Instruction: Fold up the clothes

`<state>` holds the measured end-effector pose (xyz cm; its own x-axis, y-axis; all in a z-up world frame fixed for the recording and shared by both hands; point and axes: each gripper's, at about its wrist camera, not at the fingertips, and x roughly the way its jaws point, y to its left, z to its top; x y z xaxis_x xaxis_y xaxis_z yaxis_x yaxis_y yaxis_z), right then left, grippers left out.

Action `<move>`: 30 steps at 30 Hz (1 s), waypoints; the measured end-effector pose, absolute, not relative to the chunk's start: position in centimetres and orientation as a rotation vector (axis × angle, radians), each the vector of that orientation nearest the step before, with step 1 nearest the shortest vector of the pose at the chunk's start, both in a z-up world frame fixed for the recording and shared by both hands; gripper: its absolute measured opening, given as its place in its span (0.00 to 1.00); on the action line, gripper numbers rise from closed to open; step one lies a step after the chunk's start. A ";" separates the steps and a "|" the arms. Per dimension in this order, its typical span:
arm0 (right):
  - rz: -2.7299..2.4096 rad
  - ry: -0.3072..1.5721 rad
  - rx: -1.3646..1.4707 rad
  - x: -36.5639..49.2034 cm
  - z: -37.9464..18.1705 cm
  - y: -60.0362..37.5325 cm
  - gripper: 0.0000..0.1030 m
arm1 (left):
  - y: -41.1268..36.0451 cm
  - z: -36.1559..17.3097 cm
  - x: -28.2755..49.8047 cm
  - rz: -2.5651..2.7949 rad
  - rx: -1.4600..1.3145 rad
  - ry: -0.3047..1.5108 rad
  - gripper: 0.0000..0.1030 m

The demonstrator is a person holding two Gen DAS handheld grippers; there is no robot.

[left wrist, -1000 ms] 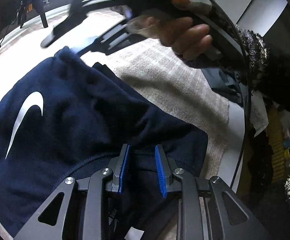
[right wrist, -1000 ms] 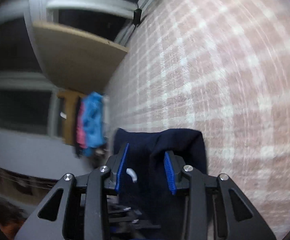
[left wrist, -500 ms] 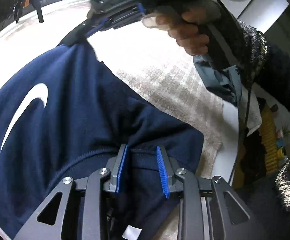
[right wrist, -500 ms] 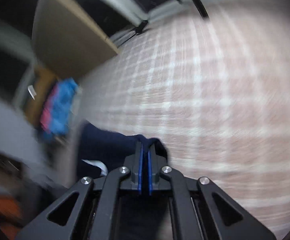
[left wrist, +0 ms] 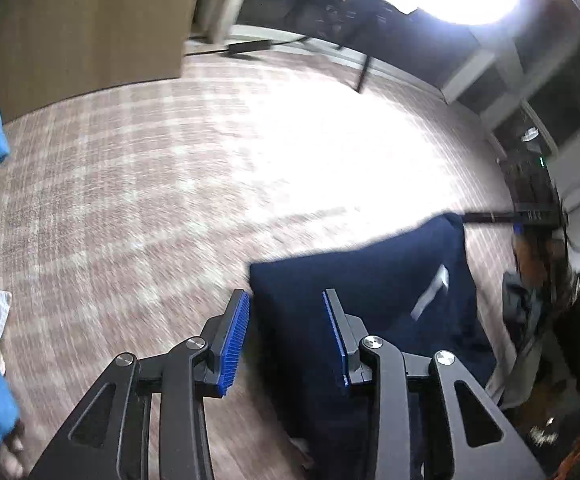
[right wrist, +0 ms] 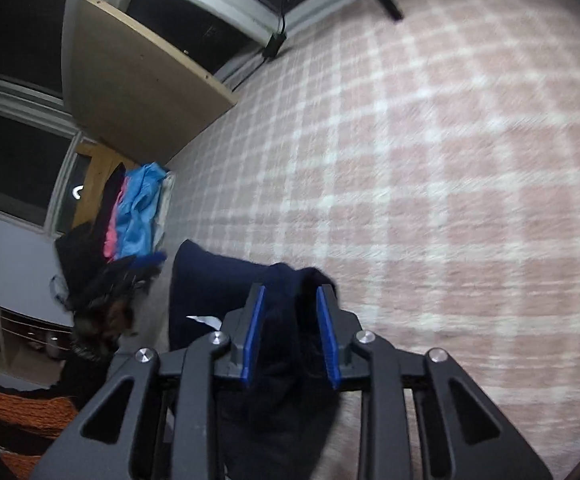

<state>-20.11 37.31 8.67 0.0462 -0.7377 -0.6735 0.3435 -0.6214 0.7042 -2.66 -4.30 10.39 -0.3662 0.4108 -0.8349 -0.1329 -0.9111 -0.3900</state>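
Left gripper (left wrist: 286,334) swung off swoosh face toward checked blanket (left wrist: 138,208); jaws just widened, navy garment (left wrist: 369,280) between, grip probably loosening. Right gripper (right wrist: 290,330) reopened partway, fabric bunched between pads. Fold apparently being laid down.

A pink plaid blanket (right wrist: 429,168) carries the navy garment (left wrist: 369,292) and, at one edge, blue clothing (right wrist: 140,208).

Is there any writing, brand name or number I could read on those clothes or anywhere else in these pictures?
None can be read.
Navy garment: a pale tag, too blurred to show any text.
Blue clothes pile: no lettering visible.
Checked rug: pattern only.
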 end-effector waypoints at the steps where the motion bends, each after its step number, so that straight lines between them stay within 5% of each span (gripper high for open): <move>1: -1.685 -0.416 1.522 -20.1 8.5 36.9 0.25 | -4.4 9.9 -3.3 2.304 -1.539 -0.375 0.33; 4: -1.658 -0.420 1.534 -20.3 7.9 35.6 0.25 | -3.5 8.4 -4.7 2.233 -1.548 -0.403 0.32; 5: -1.661 -0.418 1.535 -20.3 7.8 35.3 0.25 | -3.0 8.1 -4.8 2.228 -1.544 -0.389 0.04; 6: -1.679 -0.408 1.527 -20.3 7.9 35.1 0.25 | -2.7 7.8 -4.9 2.235 -1.541 -0.374 0.03; 9: -1.786 -0.330 1.476 -20.1 8.6 34.9 0.04 | -2.6 8.4 -3.8 2.325 -1.501 -0.333 0.03; 17: -1.985 -0.383 1.459 -20.0 10.2 38.7 0.08 | -4.0 10.2 -3.3 2.542 -1.520 -0.272 0.03; 22: -1.923 -0.156 1.333 -17.5 12.2 33.8 0.08 | -0.6 12.5 -2.6 2.443 -1.397 -0.193 0.03; 24: -1.876 -0.050 1.327 -16.7 11.4 31.2 0.08 | 1.2 11.8 -2.7 2.369 -1.373 -0.182 0.11; 30: -2.013 0.153 1.400 -17.2 9.0 31.3 0.00 | 0.4 8.5 -3.0 2.384 -1.499 -0.158 0.04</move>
